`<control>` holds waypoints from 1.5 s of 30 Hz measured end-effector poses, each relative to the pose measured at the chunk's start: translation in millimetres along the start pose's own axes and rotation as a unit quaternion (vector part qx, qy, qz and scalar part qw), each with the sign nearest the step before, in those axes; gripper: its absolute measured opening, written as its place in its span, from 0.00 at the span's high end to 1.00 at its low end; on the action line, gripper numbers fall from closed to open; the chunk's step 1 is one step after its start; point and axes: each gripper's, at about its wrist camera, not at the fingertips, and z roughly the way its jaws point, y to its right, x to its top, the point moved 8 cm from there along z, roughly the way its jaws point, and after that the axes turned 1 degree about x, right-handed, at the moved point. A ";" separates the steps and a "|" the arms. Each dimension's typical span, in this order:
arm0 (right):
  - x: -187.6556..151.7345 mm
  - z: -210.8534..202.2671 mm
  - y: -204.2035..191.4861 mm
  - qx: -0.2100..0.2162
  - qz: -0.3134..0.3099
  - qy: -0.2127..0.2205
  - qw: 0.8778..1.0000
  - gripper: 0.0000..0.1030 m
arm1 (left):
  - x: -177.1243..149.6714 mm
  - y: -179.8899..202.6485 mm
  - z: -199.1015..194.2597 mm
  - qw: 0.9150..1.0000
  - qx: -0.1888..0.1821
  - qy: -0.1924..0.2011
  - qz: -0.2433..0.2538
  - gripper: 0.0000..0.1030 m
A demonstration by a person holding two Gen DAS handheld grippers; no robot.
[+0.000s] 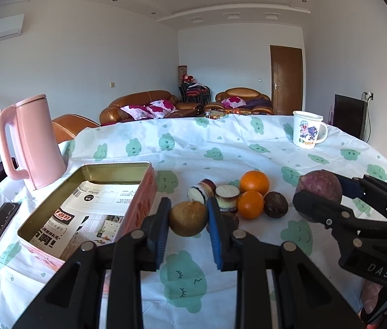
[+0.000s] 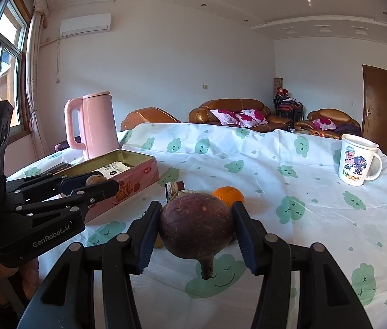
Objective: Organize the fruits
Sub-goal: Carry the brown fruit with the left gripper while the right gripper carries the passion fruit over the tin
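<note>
Both grippers are loaded here: the left gripper has its jaws clamped on a small brownish round fruit, lifted just beside the open pink tin, probably so it can drop straight in. The right gripper is squeezing a dark purple stemmed fruit off the tablecloth. Two oranges and a passion fruit sit bunched together, still waiting.

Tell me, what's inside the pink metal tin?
The pink metal tin holds printed paper sheets lying flat on its gold bottom. No fruit shows inside. The near wall hides its front corner.
</note>
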 end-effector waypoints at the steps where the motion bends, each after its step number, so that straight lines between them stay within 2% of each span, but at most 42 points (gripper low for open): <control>1: 0.6 -1.2 -0.1 0.000 0.000 0.004 1.000 0.47 | 0.9 0.1 -1.2 1.000 0.001 0.004 0.001 0.73; 12: 8.1 -18.2 2.4 -0.003 0.007 0.052 0.999 0.47 | 13.9 -3.0 -18.1 0.999 0.020 0.047 0.008 0.73; 16: 10.2 -21.3 0.2 -0.013 -0.002 0.060 0.998 0.47 | 17.6 -7.7 -21.2 0.998 0.022 0.051 0.004 0.73; 22: 29.3 -15.8 -9.1 0.001 -0.006 0.050 0.999 0.47 | 27.8 -30.6 -21.2 0.998 0.034 0.044 -0.009 0.73; 28: 58.9 4.6 -39.5 0.048 -0.010 0.036 0.998 0.47 | 30.7 -73.8 -11.4 0.997 0.067 0.024 -0.025 0.73; 33: 75.1 33.6 -72.2 0.085 -0.018 0.012 0.996 0.47 | 26.3 -104.2 0.9 0.997 0.069 -0.003 -0.045 0.73; 39: 77.2 79.3 -105.3 0.111 -0.029 -0.027 0.993 0.47 | 21.1 -133.2 17.8 0.995 0.077 -0.028 -0.058 0.73; 45: 72.5 116.3 -122.6 0.117 -0.025 -0.056 0.991 0.47 | 13.3 -153.4 33.4 0.993 0.086 -0.053 -0.059 0.73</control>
